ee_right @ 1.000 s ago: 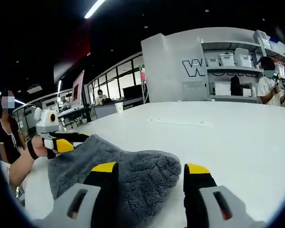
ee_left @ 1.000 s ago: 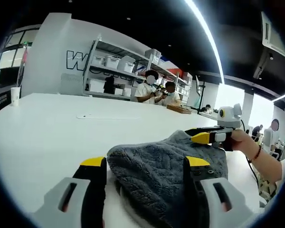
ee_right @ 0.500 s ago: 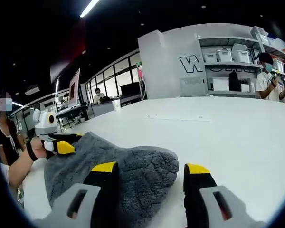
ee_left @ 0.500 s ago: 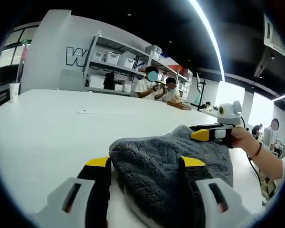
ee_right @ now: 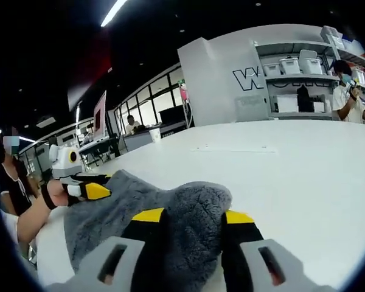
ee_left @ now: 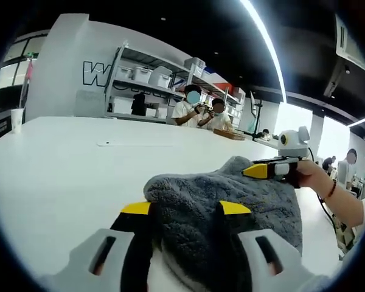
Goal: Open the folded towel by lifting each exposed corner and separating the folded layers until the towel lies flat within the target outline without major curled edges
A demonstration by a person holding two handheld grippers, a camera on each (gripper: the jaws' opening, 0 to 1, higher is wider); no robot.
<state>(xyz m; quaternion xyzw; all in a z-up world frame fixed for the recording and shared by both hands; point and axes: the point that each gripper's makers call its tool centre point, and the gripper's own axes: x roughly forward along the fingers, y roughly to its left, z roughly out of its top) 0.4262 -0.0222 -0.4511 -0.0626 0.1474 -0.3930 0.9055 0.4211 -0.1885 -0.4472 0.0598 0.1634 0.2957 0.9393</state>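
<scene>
On the white table, well short of its far edge, the grey towel is sitting bunched and raised, and I am working both of its near corners at once. Through the left gripper view I am watching my left gripper pinching a thick fold of the pile between its yellow-tipped jaws, which are standing close together with cloth filling the gap. Through the right gripper view my right gripper is doing the same at the opposite corner, jaws clamped on a fat roll of towel.

I am judging the task as barely under way. Two corners are gripped, but the layers are not yet parted: the cloth is humping up into a rounded mound between my hands rather than spreading. I am not making out any target outline on the table from these angles. Still ahead: drawing the corners apart, peeling the layers open, laying it flat, smoothing any curl.

I am reading the towel as plush microfibre or terry, deep-napped, soft and floppy, bulging at its folds with no crisp edges. Beneath it the tabletop is looking smooth, matte and hard.
</scene>
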